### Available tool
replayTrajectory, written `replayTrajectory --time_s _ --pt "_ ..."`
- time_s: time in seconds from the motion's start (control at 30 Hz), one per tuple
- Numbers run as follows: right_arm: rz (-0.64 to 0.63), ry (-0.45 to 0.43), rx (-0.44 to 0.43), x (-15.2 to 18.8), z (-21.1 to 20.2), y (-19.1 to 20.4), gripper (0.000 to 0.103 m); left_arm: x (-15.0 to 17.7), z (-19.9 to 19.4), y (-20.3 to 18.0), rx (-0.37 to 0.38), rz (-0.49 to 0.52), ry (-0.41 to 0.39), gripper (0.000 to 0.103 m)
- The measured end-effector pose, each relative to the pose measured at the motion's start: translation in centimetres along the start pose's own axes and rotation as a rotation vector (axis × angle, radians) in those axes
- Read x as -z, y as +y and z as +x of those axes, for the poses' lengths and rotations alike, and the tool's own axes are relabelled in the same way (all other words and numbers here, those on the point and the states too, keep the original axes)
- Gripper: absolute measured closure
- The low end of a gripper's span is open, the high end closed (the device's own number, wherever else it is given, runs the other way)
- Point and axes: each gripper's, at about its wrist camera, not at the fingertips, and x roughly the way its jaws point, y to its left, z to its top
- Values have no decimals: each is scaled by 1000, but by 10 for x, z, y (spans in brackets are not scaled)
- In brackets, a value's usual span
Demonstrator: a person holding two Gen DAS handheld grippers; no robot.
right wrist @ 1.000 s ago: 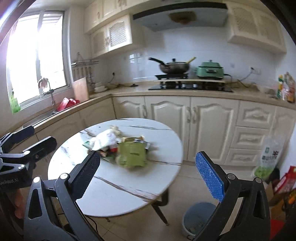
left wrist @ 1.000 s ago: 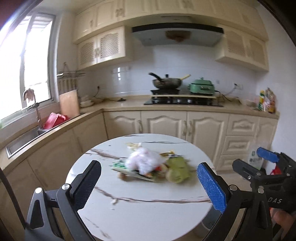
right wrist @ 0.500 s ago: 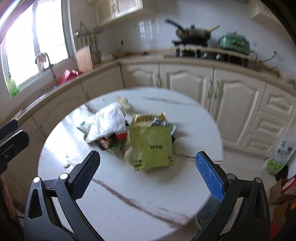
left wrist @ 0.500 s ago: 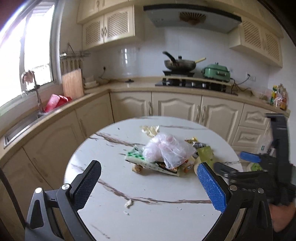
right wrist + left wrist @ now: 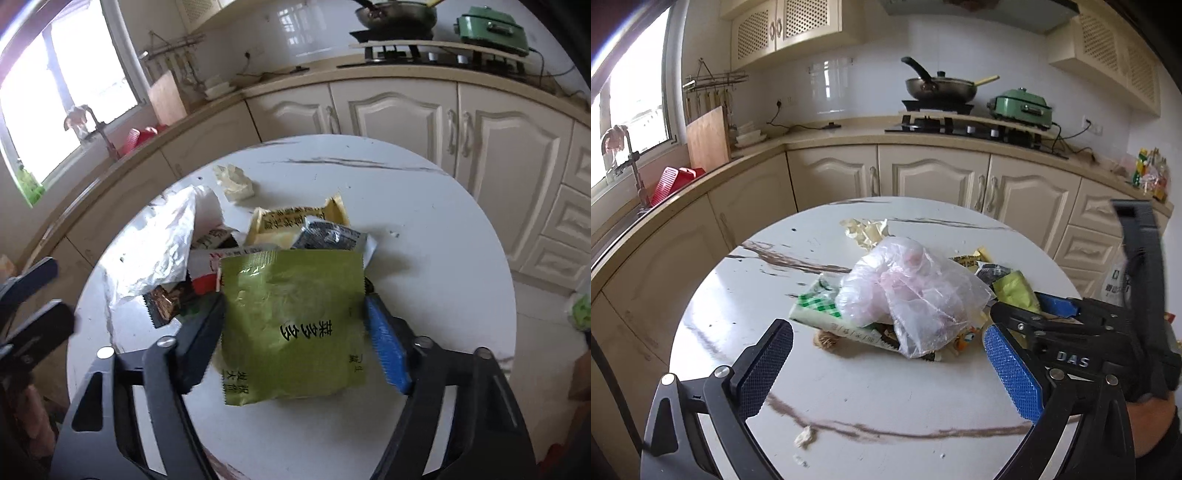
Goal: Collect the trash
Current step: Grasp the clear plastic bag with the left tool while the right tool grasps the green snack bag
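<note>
A pile of trash lies on the round white marble table [image 5: 849,398]. A crumpled clear plastic bag [image 5: 912,291] tops it, over a green-checked wrapper [image 5: 820,306]. My left gripper [image 5: 886,365] is open and empty, just short of the pile. In the right wrist view a green snack packet [image 5: 291,325] lies between the fingers of my right gripper [image 5: 295,332], which is open around it, pads close to its edges. Behind it lie a yellow packet [image 5: 295,221] and a white plastic bag [image 5: 159,243]. The right gripper also shows in the left wrist view [image 5: 1030,314].
A crumpled paper wad [image 5: 866,230] lies at the table's far side and a small crumb [image 5: 805,437] near me. Cream cabinets [image 5: 934,177] and a counter with a stove and pan [image 5: 938,88] ring the table. The left gripper shows at the right wrist view's left edge [image 5: 26,295].
Both grippers have moved in toward the pile. The right gripper has dropped down over the green packet and its fingers have narrowed around it. The left stays open.
</note>
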Motion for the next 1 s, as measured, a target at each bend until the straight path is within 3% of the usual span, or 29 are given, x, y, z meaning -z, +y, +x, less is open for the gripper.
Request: replayTrajectory --time_s 0.17,0.33,0.53,0.57,0.77,0.87,1.0 --pt "16 -58 -44 3 -19 -3 56 -10 20 -6 18 -24 20 1" --pt "27 -79 -92 7 -26 -6 76 -26 50 -10 25 -56 58 1" --pt "24 -77 -117 10 -24 -6 79 -45 86 -22 -10 -52 93 3" --pt "25 -76 -122 10 -25 -6 79 -48 93 -24 -24 -46 100 6" --pt "29 -78 -122 10 -24 -8 79 -56 113 -24 -31 -67 103 55" --pt "26 -79 -123 10 -25 -6 79 -55 115 -12 -8 -109 98 89" --pt "21 -83 -124 12 -28 0 79 -53 113 6 14 -142 95 101"
